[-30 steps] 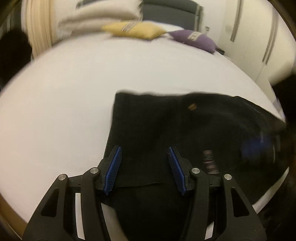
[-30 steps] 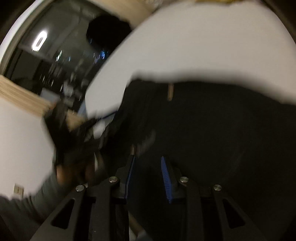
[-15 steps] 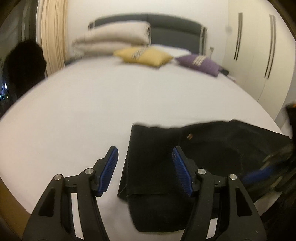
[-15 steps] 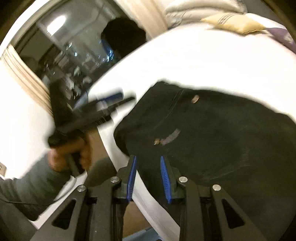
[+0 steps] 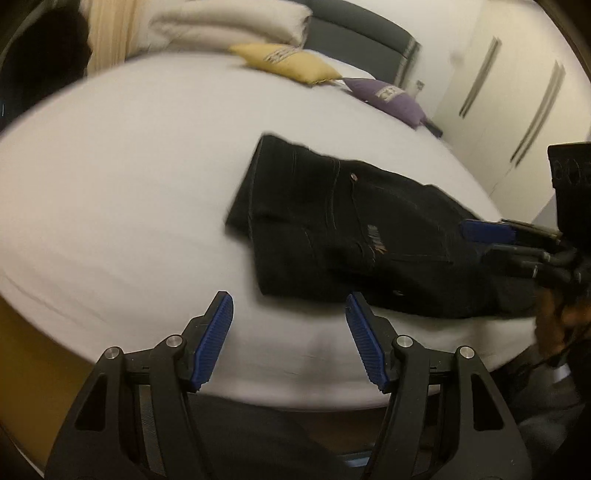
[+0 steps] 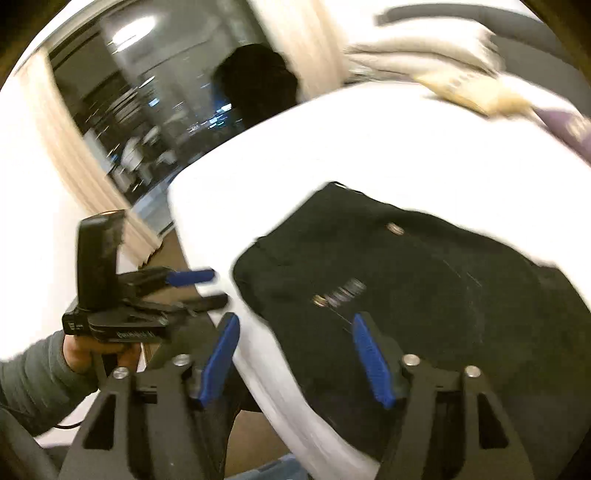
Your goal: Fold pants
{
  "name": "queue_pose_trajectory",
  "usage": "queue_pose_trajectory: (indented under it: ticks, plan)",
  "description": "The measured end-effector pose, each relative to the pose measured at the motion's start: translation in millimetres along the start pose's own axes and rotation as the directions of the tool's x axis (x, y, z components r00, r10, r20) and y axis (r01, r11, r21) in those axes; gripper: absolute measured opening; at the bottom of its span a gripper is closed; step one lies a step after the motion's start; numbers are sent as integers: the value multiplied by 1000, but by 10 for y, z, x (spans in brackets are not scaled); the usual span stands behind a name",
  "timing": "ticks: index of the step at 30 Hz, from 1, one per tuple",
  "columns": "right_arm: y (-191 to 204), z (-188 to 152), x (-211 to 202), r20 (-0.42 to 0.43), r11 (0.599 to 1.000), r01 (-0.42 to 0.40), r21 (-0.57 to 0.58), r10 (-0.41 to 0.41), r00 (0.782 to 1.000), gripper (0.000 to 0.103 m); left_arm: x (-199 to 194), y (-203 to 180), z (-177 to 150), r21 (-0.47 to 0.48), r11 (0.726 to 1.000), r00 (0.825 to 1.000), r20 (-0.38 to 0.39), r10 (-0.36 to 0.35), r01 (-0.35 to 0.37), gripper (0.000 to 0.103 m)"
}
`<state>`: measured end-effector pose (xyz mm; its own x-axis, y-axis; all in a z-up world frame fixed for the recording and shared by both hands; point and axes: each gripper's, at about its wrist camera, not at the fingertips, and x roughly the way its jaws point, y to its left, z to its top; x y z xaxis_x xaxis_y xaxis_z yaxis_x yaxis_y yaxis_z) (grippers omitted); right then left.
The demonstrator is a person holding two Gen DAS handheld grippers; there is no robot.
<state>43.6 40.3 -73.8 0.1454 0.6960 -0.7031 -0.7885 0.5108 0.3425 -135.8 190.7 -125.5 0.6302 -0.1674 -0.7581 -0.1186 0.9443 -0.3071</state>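
Black pants point(image 5: 343, 229) lie folded in a compact stack on the white bed point(image 5: 129, 192), close to its near edge. My left gripper point(image 5: 288, 306) is open over bare sheet just in front of the stack, with nothing between its blue pads. In the right wrist view it point(image 6: 216, 288) hovers off the bed's left side. My right gripper point(image 6: 295, 325) hangs above the near edge of the pants point(image 6: 406, 280). Its jaws are opening and the pads press on nothing. In the left wrist view it point(image 5: 484, 243) reaches in from the right, over the stack's end.
A yellow pillow point(image 5: 288, 64), a purple pillow point(image 5: 391, 98) and a folded beige duvet point(image 5: 229, 26) lie by the dark headboard. White wardrobe doors point(image 5: 517, 85) stand to the right. A dark window point(image 6: 140, 103) with a curtain is left. A hand in a grey sleeve point(image 6: 33, 373) holds the left gripper.
My left gripper drew back off the pants toward the bed's near edge. My right gripper, narrow before, has spread its jaws wide and lifted away from the cloth.
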Motion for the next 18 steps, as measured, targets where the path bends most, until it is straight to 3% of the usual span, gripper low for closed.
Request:
queue_pose_trajectory:
  ticks: [2, 4, 6, 10, 11, 12, 13, 14, 18]
  plan:
    - [132, 80, 217, -50, 997, 2, -77, -6, 999, 67, 99, 22, 30, -77, 996, 998, -24, -52, 50, 62]
    - [223, 104, 398, -90, 985, 55, -163, -71, 993, 67, 233, 44, 96, -114, 990, 995, -43, -90, 84, 62]
    - [266, 76, 580, -137, 967, 93, -237, -128, 982, 67, 341, 46, 156, -126, 989, 996, -42, -77, 71, 62]
    - [254, -217, 692, -198, 928, 126, -351, -205, 958, 66, 476, 70, 268, -86, 993, 996, -28, -84, 81, 62]
    - [263, -259, 722, -204, 917, 136, -374, -224, 953, 60, 483, 56, 298, -46, 995, 995, -42, -92, 90, 62]
    - [260, -314, 742, -204, 911, 147, -386, -240, 949, 55, 518, 46, 318, -19, 995, 994, -55, -94, 93, 57]
    - [239, -323, 751, -196, 902, 175, -395, -269, 943, 44, 557, 31, 341, 8, 995, 993, -64, -101, 101, 34]
    - [217, -311, 746, -188, 904, 185, -385, -273, 943, 37, 600, 3, 373, 31, 990, 988, -84, -131, 134, 31]
    - [88, -251, 560, -147, 946, 166, -279, -213, 966, 20, 560, -228, 500, 184, 976, 992, -71, -108, 119, 17]
